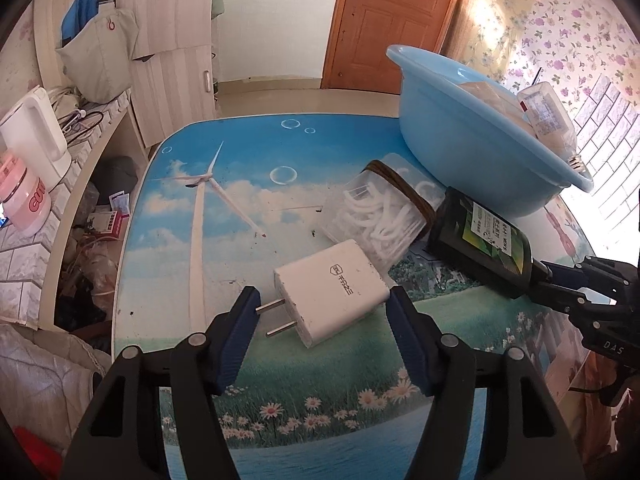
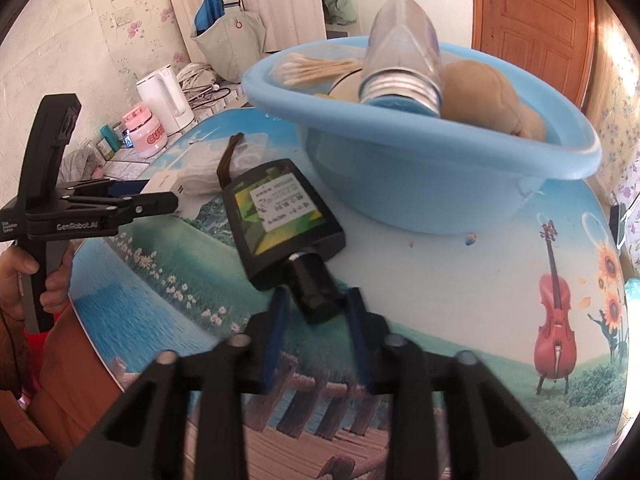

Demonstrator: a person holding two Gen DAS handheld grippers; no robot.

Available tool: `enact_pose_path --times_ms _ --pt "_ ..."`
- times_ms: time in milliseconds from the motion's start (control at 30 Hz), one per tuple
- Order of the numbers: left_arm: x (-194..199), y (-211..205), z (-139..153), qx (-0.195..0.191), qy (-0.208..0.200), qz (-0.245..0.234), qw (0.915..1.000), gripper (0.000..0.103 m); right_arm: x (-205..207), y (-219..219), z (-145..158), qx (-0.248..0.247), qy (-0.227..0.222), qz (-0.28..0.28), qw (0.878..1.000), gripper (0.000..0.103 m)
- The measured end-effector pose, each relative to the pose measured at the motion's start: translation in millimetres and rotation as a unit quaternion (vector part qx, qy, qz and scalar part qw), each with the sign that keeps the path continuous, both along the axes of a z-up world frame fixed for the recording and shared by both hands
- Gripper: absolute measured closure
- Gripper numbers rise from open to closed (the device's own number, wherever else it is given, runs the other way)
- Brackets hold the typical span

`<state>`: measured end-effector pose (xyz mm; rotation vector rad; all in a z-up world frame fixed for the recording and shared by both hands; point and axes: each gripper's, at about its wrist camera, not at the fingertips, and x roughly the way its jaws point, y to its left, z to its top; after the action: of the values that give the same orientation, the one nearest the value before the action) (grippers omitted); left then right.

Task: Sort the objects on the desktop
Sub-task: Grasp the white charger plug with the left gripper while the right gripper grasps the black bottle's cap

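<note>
Pickup stage: the right gripper (image 2: 316, 312) is clamped on the dark bottle (image 2: 280, 220) cap, the left gripper (image 1: 320, 316) half-open around the charger (image 1: 332, 292), seemingly touching; both get lifted into the blue basin (image 2: 440, 168) next, probably.

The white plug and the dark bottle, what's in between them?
A clear bag of white floss picks lies between the white plug and the dark bottle, best seen in the left wrist view.

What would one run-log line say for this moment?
left gripper: around white charger | right gripper: shut on dark bottle cap | blue basin: partly filled
</note>
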<state>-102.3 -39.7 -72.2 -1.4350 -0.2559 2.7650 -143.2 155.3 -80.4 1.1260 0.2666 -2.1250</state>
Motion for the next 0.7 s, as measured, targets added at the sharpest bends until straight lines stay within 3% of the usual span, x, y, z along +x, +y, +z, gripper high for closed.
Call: enact_pose_path --times_ms 233,700 --pt "10 15 1 0.000 -0.002 -0.013 0.9999 0.039 10 6 0 0.013 0.014 0.005 1.000 0.077" --pt "23 57 3 -0.014 -0.003 -0.069 0.9975 0.039 26 55 2 0.015 0.007 -0.035 0.999 0.077"
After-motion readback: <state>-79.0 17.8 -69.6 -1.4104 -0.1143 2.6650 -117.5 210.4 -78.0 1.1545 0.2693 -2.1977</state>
